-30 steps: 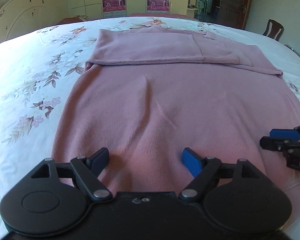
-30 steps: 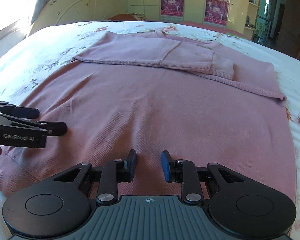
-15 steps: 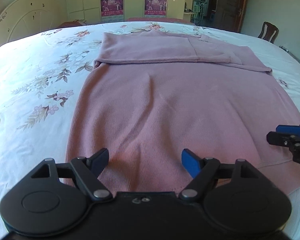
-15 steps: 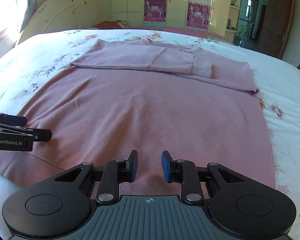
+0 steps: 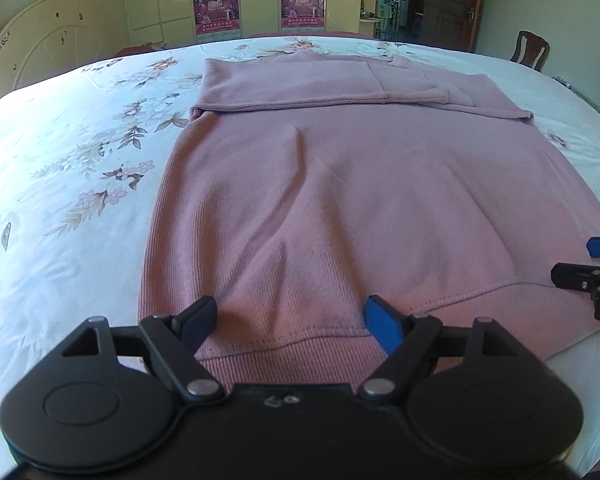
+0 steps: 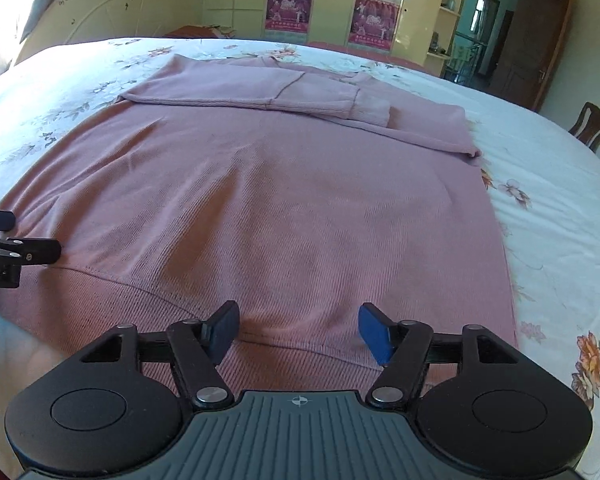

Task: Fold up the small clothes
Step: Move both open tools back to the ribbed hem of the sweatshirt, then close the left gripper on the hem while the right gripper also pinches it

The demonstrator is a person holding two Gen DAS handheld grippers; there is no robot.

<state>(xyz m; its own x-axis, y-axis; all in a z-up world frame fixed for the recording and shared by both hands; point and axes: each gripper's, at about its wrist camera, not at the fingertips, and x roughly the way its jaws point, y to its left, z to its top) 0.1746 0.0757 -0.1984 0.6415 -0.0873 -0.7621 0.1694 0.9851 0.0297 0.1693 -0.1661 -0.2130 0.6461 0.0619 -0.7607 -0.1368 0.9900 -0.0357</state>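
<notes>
Left gripper (image 5: 290,318) spread wide over the hem's left part, nothing clamped; pink sweater (image 5: 340,184) flat on the floral bed (image 5: 60,160), sleeves folded across the far end; right gripper (image 6: 298,326) jaws opening above the hem, empty. Step: taking the hem. Next: lower both, pinch the ribbing, carry it toward the sleeves.

The pink sweater (image 5: 340,200) lies flat, with bare floral bedsheet (image 5: 60,184) open on both sides. The headboard (image 6: 112,12) and a chair (image 6: 590,124) stand well clear beyond.
</notes>
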